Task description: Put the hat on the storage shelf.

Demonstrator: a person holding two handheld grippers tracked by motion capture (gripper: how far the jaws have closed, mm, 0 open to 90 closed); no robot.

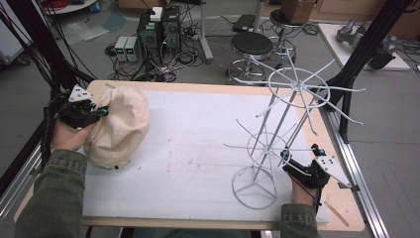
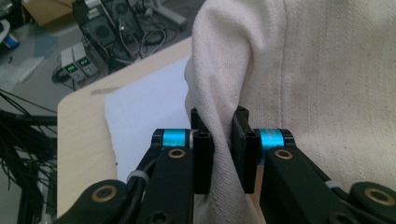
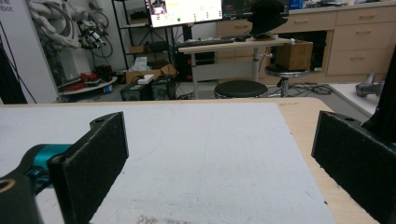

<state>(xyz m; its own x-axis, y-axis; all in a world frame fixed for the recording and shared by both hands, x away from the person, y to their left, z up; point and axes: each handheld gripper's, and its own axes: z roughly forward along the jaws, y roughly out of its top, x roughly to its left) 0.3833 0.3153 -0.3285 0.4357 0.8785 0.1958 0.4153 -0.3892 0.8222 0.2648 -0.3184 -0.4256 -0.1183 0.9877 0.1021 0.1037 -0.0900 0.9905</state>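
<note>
Hat: a cream, soft-crowned cotton twill hat [image 1: 119, 126] bunched at the left end of the white foam mat [image 1: 198, 148]; its long axis runs roughly from the near edge of the table toward the far edge; visible weave and a stitched seam in the left gripper view
Left gripper: the left gripper [image 2: 223, 140] has its jaws pressed onto a fold of the cloth, pinching it; it touches the hat's left side
Rack: a white, thin-wire display rack [image 1: 277, 134] with a round ring base and two tiers of radiating hooked spokes; it leans, tilted to the right, at the right end of the mat, well apart from the hat
Right gripper: the right gripper [image 1: 297, 166] sits just beside the rack's lower stem; its own view shows the black, grainy pads spread wide with nothing between them
Key relation: the rack lies to the right of the held hat; judged, the hat must cross the mat rightward, the left hand carrying it, the right nearer the rack
Table: pale wooden tabletop [image 1: 341, 208]; smooth, bare at the edges
</note>
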